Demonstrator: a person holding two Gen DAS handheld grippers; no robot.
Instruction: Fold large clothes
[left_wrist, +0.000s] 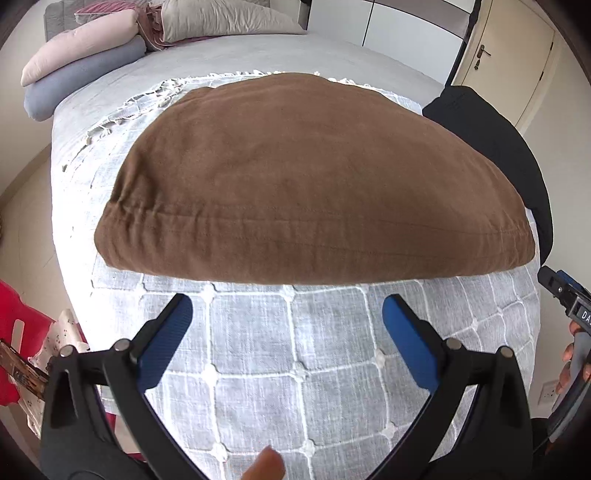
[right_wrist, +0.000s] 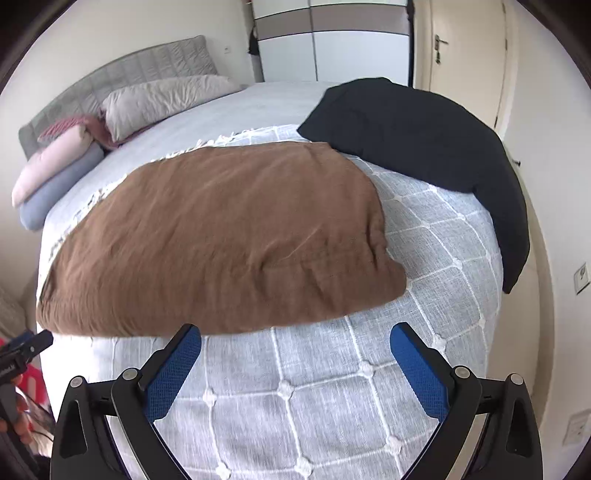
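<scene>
A brown garment (left_wrist: 306, 177) lies folded into a flat rectangle on the white checked bedspread (left_wrist: 295, 369); it also shows in the right wrist view (right_wrist: 221, 236). My left gripper (left_wrist: 288, 325) is open and empty, hovering just short of the garment's near hem. My right gripper (right_wrist: 295, 350) is open and empty, near the garment's near edge toward its right corner. The right gripper's tip shows at the right edge of the left wrist view (left_wrist: 565, 295), and the left gripper's tip shows at the left edge of the right wrist view (right_wrist: 26, 350).
A black garment (right_wrist: 424, 147) lies folded at the bed's right edge and hangs over it. Pillows (right_wrist: 166, 99) and rolled blankets (right_wrist: 55, 173) sit at the headboard. A door (right_wrist: 461, 55) and wardrobe (right_wrist: 332, 44) stand behind. A red item (left_wrist: 14, 332) is at lower left.
</scene>
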